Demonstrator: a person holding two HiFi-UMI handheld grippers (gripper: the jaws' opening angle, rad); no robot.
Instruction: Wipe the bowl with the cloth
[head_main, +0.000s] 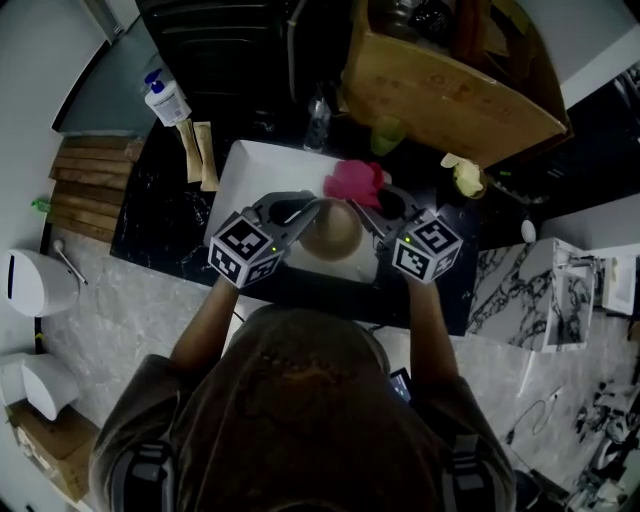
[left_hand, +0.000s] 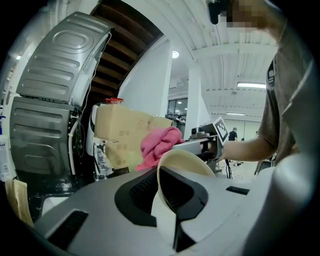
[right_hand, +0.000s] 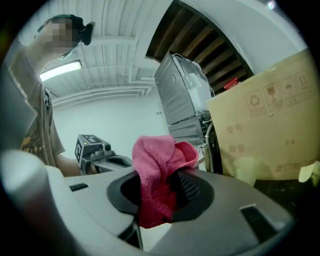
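Left gripper (head_main: 312, 210) fingers clamped on bowl (head_main: 335, 230), right gripper (head_main: 368, 205) fingers on pink cloth (head_main: 354, 180), cardboard box (head_main: 450, 90) just behind.

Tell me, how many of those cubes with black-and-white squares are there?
2. The left cube sits on the left gripper, which grips the bowl. The right cube sits on the right gripper, which grips the pink cloth. None looks hidden.

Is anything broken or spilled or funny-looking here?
Nothing stands out. The left gripper holds the beige bowl by its rim, and the bowl looks whole. The right gripper pinches the bunched pink cloth right beside it. No spill shows on the white tray beneath them.
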